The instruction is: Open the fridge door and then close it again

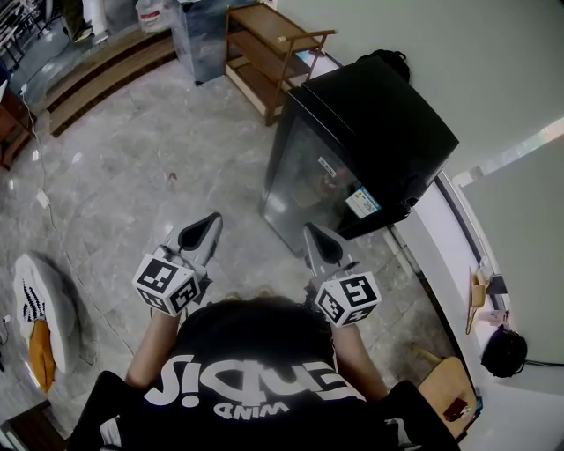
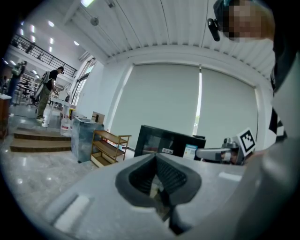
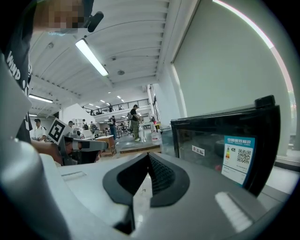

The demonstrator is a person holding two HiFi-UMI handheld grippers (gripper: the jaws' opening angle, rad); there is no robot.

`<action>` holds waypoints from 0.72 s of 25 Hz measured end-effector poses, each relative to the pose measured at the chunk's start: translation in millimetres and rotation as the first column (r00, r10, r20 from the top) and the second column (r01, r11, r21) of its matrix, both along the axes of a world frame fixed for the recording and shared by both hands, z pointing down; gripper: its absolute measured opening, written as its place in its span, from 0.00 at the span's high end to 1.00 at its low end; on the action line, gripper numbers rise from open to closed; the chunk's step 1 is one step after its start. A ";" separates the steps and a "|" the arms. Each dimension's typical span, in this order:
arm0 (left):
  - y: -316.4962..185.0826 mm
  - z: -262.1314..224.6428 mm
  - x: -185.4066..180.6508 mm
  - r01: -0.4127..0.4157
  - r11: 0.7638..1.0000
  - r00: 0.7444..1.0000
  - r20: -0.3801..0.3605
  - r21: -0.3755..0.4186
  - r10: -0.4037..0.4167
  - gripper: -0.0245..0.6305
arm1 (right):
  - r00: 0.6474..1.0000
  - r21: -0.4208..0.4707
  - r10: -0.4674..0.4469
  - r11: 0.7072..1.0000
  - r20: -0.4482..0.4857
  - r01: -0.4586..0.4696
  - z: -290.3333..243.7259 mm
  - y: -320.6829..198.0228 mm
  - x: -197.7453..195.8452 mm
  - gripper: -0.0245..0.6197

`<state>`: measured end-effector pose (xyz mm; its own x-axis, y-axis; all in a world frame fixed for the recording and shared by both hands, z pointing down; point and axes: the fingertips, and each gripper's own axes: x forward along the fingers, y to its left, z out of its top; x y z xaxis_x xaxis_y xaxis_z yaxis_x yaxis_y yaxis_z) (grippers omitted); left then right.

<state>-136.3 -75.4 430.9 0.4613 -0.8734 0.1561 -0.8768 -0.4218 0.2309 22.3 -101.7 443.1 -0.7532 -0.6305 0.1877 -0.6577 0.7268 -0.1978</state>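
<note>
Small black fridge [image 1: 370,132] stands on the floor, door [image 1: 304,181] closed, just ahead of right gripper [image 1: 315,233]. Left gripper [image 1: 210,225] is alongside. Both sets of jaws are pressed together, holding nothing. Best approach: part one pair, catch the door's free edge, swing gently.

**Materials and Surface Finishes**

The fridge [image 1: 379,123] casing is finished in black with a glossy sheen. Its door [image 1: 304,181] is fronted by a smooth, reflective, glass-like panel, to which paper labels [image 1: 362,202] are applied. The floor [image 1: 150,158] is laid in polished grey stone-look tiles, in which light is mirrored. The shelf unit [image 1: 269,22] is made of bare wood. The left gripper [image 2: 156,157] and right gripper [image 3: 148,157] are shelled in matt grey plastic, and their pads [image 3: 159,176] are faced with black, ribbed, rubber-like material. The shirt [image 1: 247,352] is of black cloth, printed white
</note>
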 end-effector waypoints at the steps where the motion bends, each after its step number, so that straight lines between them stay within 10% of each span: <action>1: 0.9 0.3 -1.2 0.001 1.000 1.000 0.000 -0.001 -0.001 0.96 | 1.000 0.002 -0.004 1.000 -0.003 0.004 -0.2 0.5 -1.7 0.97; 18: 3.1 3.4 -4.3 0.000 1.000 1.000 0.002 -0.015 0.000 0.96 | 1.000 -0.011 0.007 1.000 0.008 -0.007 -3.9 -0.5 0.7 0.97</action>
